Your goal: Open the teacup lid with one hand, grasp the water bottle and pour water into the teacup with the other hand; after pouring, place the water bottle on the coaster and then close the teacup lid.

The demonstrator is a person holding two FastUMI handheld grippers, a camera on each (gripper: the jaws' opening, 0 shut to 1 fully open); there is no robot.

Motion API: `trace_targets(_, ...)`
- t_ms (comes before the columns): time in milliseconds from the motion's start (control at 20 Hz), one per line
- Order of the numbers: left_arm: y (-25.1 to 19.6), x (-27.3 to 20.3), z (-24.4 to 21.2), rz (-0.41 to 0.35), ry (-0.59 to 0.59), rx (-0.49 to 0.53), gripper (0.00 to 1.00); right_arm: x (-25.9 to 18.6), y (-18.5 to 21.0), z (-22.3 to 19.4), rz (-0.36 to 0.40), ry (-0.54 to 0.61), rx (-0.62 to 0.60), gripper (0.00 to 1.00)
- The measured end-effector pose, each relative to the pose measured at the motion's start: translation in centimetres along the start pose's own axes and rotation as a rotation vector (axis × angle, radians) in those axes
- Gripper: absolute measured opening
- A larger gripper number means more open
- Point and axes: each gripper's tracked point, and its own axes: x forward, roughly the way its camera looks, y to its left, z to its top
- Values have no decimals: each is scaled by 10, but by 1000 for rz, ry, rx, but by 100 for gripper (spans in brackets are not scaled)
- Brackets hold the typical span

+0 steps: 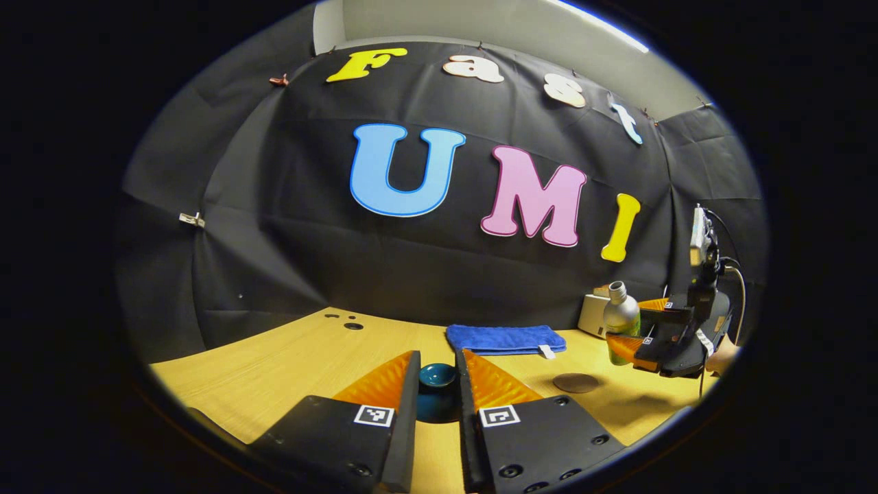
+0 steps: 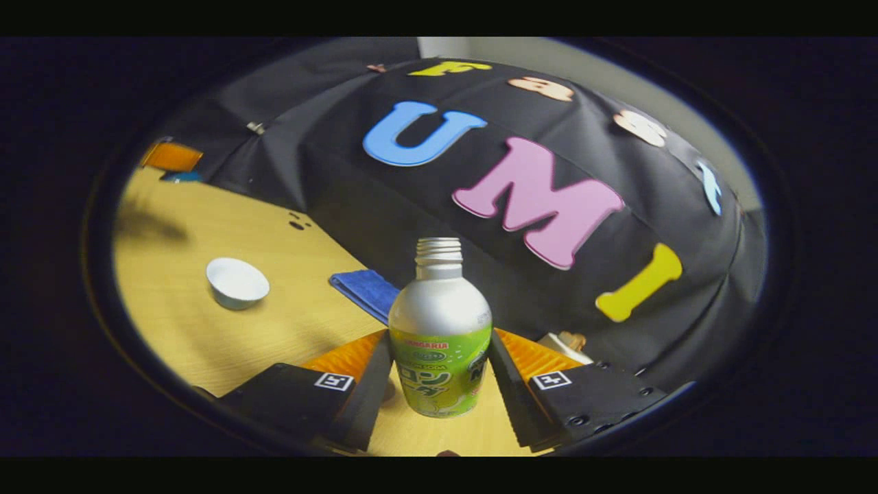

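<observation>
The left tongs (image 1: 439, 384) grip the dark teal teacup lid (image 1: 437, 375), held clear of the counter (image 1: 274, 370). The right tongs (image 2: 439, 374) clamp the uncapped water bottle (image 2: 440, 329), upright and seemingly raised. The white teacup (image 2: 237, 282) stands open. Pouring, setting the bottle on the coaster (image 1: 575, 383) and closing remain.

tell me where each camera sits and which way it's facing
Left gripper view: rides the left claw, low over the table, facing the booth wall; its fingers flank the teal lid.
Right gripper view: rides the right claw, tilted, its fingers around the bottle; white cup off left.
Shared: bottle, blue towel, right claw.
</observation>
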Motion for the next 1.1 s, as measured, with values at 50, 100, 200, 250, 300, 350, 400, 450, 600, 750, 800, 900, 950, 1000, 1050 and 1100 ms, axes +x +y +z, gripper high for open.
trace_targets(50,5,-1,2,8,-2,2,31,5,6,3,8,-3,-73,79)
trace_targets(100,10,-2,3,15,-4,-1,31,7,11,5,17,-9,-144,79)
trace_targets(200,16,-3,6,24,-10,-11,31,15,27,11,39,-27,-272,75)
trace_targets(250,19,-4,6,28,-12,-16,31,18,34,14,48,-37,-329,78)
trace_targets(300,22,-5,7,30,-13,-21,31,20,41,16,58,-44,-380,79)
trace_targets(350,23,-5,7,30,-13,-24,31,20,49,15,71,-48,-423,75)
trace_targets(400,23,-5,8,29,-13,-27,31,21,57,15,85,-50,-456,78)
trace_targets(450,24,-5,7,27,-13,-29,31,18,63,16,96,-53,-487,78)
trace_targets(600,26,-5,7,25,-10,-29,31,13,77,13,123,-65,-595,78)
trace_targets(750,26,-6,8,23,-8,-29,31,16,93,13,143,-73,-690,78)
trace_targets(800,26,-6,8,24,-8,-28,31,15,96,10,155,-73,-711,78)
trace_targets(900,27,-6,8,26,-8,-29,31,18,99,10,163,-79,-756,78)
trace_targets(950,28,-6,8,26,-6,-30,31,18,103,9,164,-83,-780,78)
trace_targets(1000,27,-6,8,25,-5,-31,31,18,105,8,164,-86,-803,78)
trace_targets(1050,27,-5,6,25,-3,-31,31,18,108,7,166,-85,-820,82)
trace_targets(1100,27,-5,7,25,-2,-31,31,18,109,5,171,-85,-829,78)
